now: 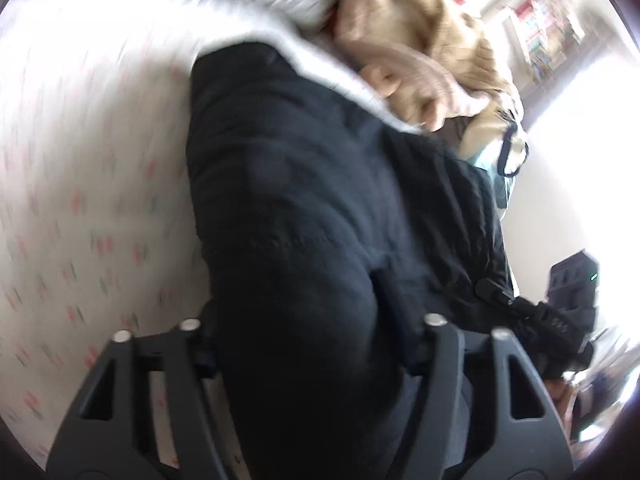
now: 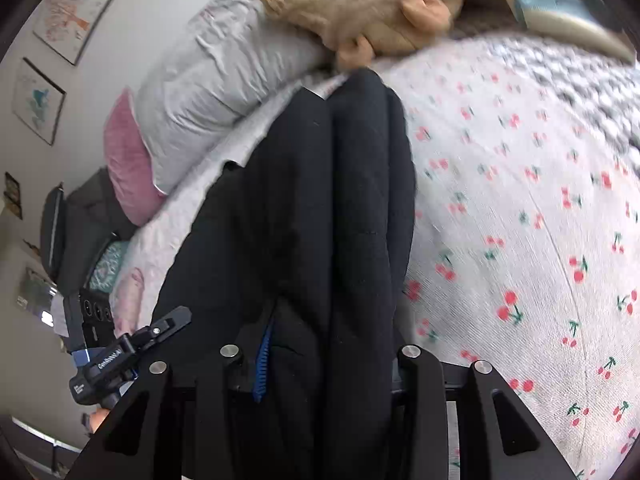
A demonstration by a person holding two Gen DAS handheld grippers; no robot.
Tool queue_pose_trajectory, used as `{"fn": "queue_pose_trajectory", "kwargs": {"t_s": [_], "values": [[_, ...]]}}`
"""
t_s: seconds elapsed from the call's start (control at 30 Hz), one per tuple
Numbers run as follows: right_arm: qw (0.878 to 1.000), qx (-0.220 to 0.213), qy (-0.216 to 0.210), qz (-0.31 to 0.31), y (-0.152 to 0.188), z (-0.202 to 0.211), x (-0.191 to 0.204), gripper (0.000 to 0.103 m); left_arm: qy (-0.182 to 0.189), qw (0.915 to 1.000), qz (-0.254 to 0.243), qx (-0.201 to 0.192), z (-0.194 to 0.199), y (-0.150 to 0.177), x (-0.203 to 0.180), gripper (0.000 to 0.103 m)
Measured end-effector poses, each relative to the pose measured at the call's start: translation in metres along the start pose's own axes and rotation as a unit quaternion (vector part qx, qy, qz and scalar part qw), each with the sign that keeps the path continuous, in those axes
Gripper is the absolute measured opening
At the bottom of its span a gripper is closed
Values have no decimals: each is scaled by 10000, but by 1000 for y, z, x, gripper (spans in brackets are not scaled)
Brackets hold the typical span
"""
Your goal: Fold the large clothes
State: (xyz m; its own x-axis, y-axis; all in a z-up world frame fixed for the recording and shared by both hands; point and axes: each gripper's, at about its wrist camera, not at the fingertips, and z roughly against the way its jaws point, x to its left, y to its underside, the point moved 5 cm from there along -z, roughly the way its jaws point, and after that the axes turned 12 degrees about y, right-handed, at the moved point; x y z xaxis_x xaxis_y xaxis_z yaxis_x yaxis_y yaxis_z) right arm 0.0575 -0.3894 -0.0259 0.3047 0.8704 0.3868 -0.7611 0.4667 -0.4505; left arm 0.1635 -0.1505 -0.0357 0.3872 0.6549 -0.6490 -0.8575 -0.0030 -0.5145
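A large black garment (image 1: 320,208) hangs stretched over a bed with a white cherry-print cover (image 1: 80,160). My left gripper (image 1: 312,360) is shut on the black garment's near edge, with cloth bunched between its fingers. In the right wrist view the same black garment (image 2: 328,208) runs in long folds away from my right gripper (image 2: 320,376), which is shut on its near edge beside a blue zipper (image 2: 262,364). The other gripper (image 2: 120,360) shows at the lower left of the right wrist view, and at the right (image 1: 560,332) of the left wrist view.
A tan plush toy (image 2: 380,8) and a grey pillow (image 2: 224,64) lie at the head of the bed. A pink cushion (image 2: 128,168) sits beside the pillow. Framed pictures (image 2: 72,16) hang on the wall. A bookshelf (image 1: 544,24) stands far right.
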Motion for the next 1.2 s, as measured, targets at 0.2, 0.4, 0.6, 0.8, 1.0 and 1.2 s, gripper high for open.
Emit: {"fn": "queue_pose_trajectory", "kwargs": {"t_s": [0.2, 0.4, 0.6, 0.8, 1.0, 1.2], "values": [[9899, -1384, -315, 5, -25, 46, 20, 37, 456, 9917, -885, -810, 26, -51, -23, 62], [9719, -2300, 495, 91, -43, 70, 23, 37, 756, 9885, -1164, -598, -23, -81, -36, 62], [9684, -1166, 2202, -99, -44, 22, -57, 70, 104, 9891, -1356, 562, -117, -71, -26, 90], [9809, -1062, 1103, -1198, -48, 44, -88, 79, -202, 9879, -1506, 313, -90, -72, -23, 91], [9709, -1622, 1568, -803, -38, 99, -61, 81, -582, 9833, -1670, 422, -53, -55, -38, 91], [9627, -1502, 2224, -337, -19, 112, -21, 84, -1566, 9720, -1702, 424, -10, -20, -56, 96]]}}
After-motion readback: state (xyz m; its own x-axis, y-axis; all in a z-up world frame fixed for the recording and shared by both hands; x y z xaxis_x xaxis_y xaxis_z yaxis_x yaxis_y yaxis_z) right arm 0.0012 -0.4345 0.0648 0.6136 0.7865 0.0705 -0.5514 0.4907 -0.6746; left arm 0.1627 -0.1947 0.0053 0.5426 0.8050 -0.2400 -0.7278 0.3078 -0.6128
